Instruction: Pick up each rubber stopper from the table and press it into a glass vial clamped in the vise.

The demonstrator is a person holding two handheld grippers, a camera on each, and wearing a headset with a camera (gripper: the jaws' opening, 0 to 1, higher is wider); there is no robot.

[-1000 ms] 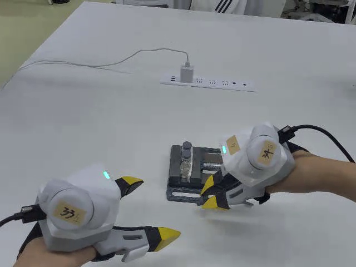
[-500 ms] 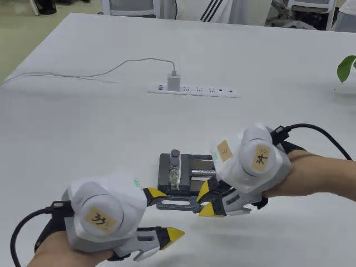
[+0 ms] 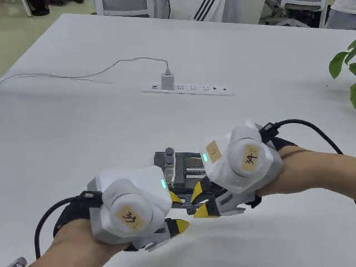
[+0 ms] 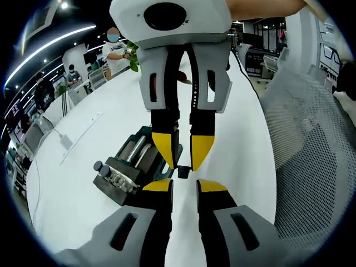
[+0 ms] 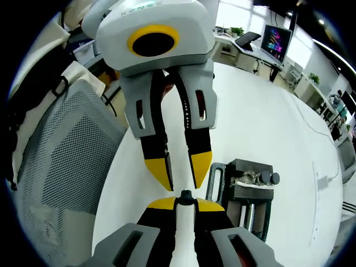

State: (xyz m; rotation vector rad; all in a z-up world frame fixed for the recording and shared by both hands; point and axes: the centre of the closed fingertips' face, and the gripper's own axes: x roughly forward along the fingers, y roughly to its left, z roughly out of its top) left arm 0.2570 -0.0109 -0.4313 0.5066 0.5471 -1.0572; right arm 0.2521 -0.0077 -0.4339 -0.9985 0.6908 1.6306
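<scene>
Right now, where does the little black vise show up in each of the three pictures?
Head view: the vise sits just below centre, between the left gripper and right gripper.
Left gripper view: vise left of centre.
Right gripper view: vise lower right, beyond the rubber stopper the right gripper pinches.
Shared landmark: the stoppered vials clamped in it.

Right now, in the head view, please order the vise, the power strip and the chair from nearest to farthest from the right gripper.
1. The vise: just left of the right gripper, close to its tips.
2. The power strip: farther up the table, behind the vise.
3. The chair: beyond the far edge, top left.
</scene>
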